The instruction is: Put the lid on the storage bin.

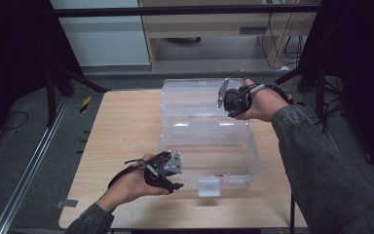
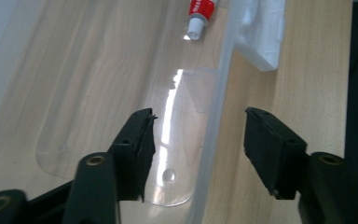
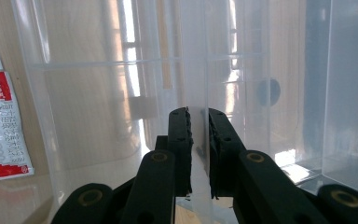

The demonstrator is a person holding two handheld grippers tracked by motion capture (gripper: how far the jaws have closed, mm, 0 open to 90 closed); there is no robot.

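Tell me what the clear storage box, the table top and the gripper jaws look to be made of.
Clear lidded storage box: apparently glossy transparent plastic; the wood grain shows through its walls and light glares off them.
Pale table top: wood or wood-look laminate, matt, with a visible grain; which one is hard to tell.
Black jaws of the left gripper and right gripper: likely matt moulded plastic, with brass-coloured pivot fittings.

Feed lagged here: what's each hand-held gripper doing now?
Left hand-held gripper: open, straddling the clear box's front wall.
Right hand-held gripper: shut on lid edge.
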